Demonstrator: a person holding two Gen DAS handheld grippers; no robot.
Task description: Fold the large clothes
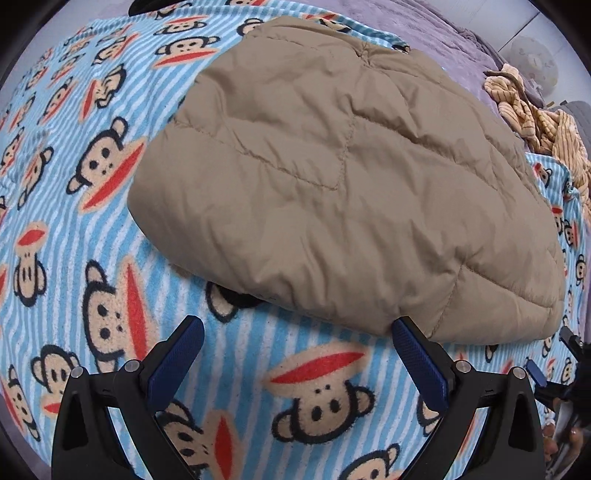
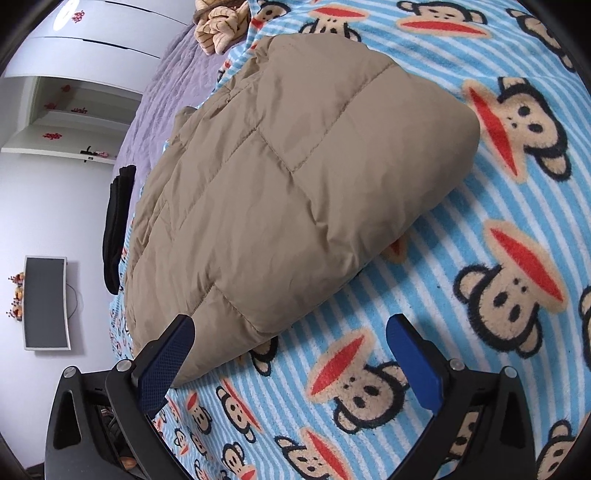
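Right now a tan quilted puffer jacket (image 1: 343, 184) lies folded into a thick, rounded bundle on a fleece blanket striped in light blue and white and printed with cartoon monkey faces (image 1: 92, 229), which covers the bed. In the left wrist view the left claw (image 1: 297, 328) hangs just short of the bundle's near edge, its two blue-padded fingers (image 1: 177, 360) spread wide with nothing between them but blanket; the finger on the right of that view sits right at the jacket's hem, though I cannot tell whether it touches. In the right wrist view the right claw (image 2: 291, 325) is likewise spread wide and grips nothing, and the near corner of the jacket (image 2: 280, 177) lies between its blue pads (image 2: 413, 365), closer to the pad on the left of that view. Beyond the jacket, a crumpled yellowish striped garment (image 1: 535, 114) rests near the far edge of the monkey blanket, partly on a mauve bedspread (image 1: 417, 26). The right wrist view also shows a dark garment (image 2: 118, 229) hanging off the side of the bed, a white wall with shelves carrying small red decorations (image 2: 51, 136), and a flat dark screen (image 2: 46, 302) mounted on that wall.
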